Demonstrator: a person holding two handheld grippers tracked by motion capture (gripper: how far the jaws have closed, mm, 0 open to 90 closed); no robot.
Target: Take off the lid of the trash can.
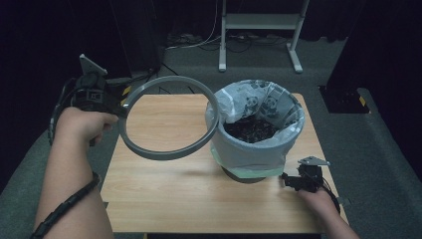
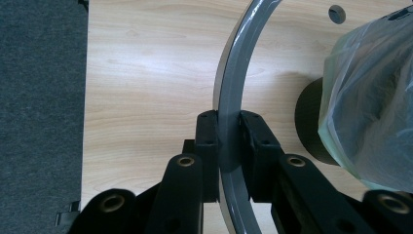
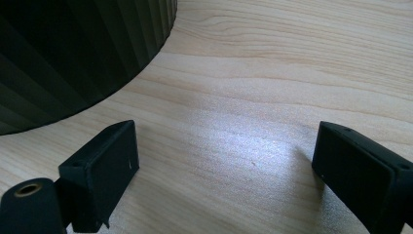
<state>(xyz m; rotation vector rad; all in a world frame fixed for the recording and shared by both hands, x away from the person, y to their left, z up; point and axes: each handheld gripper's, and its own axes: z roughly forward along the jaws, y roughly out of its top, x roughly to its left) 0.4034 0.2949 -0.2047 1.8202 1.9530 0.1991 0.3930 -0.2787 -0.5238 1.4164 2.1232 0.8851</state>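
High view: left gripper (image 1: 117, 104) clamps grey ring (image 1: 169, 152), raised over wooden table (image 1: 164, 199) beside lined bin (image 1: 254, 144); dark carpeted room. Left gripper view: ring pinched between pads. Right gripper view: right gripper (image 3: 224, 165) released, jaws wide above tabletop.

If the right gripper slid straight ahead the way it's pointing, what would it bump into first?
Probably the black ribbed bin. The right gripper is open and low over the wooden table, with the bin's base ahead to one side, so it might only clip it.
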